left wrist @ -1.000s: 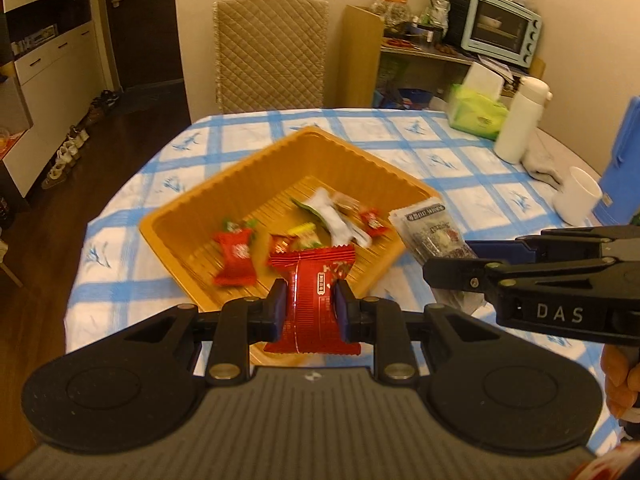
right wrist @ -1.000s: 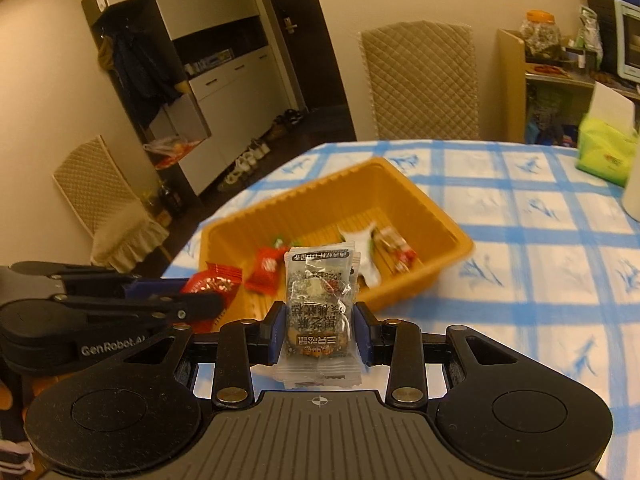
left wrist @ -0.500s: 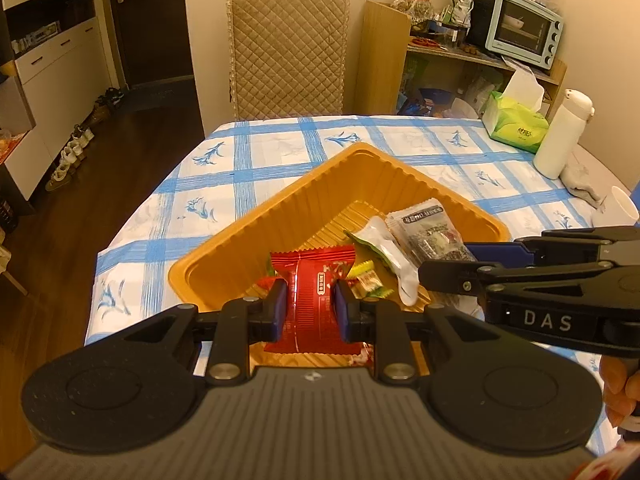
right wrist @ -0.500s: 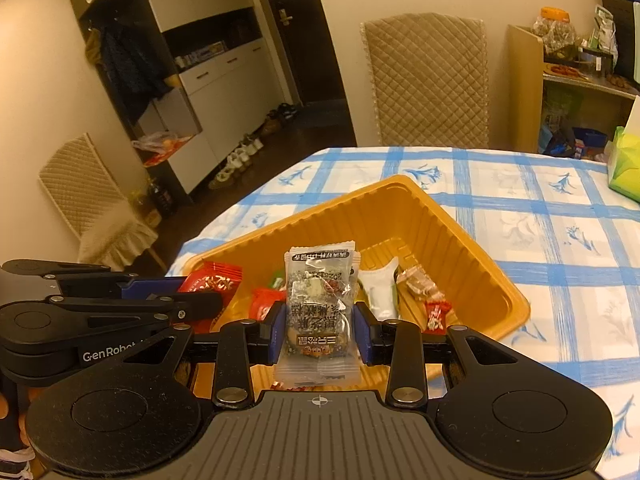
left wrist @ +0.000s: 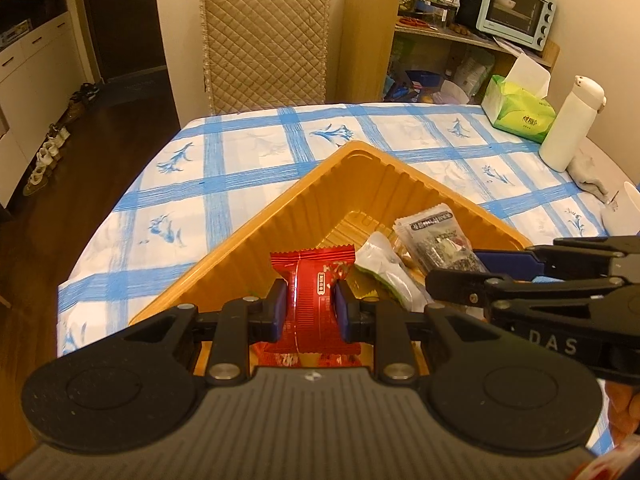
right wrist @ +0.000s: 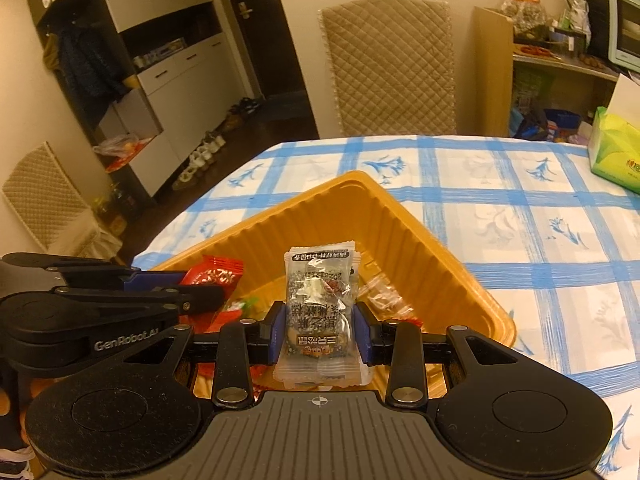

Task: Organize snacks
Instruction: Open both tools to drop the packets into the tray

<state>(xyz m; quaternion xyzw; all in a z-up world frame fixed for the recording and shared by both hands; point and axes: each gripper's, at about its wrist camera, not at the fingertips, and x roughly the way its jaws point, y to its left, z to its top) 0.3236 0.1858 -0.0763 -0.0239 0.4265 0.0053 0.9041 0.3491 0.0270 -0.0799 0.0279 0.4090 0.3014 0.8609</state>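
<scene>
Two packets held over the orange tray (left wrist: 256, 236) on the blue-checked surface (left wrist: 248, 152).
Only the left view shows the toaster oven (left wrist: 516, 12) and white bottle (left wrist: 570, 128); only the right shows the cabinet (right wrist: 176, 92). Left gripper (left wrist: 310, 310) fingers clamp a red packet (left wrist: 316, 300), "GenRobot.AI" alongside; right gripper (right wrist: 320, 330) fingers clamp a grey-printed packet (right wrist: 320, 304), "DAS" alongside.

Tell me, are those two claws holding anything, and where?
Left gripper: red snack packet, pinched mid-body. Right gripper: clear speckled snack packet, pinched mid-body.
</scene>
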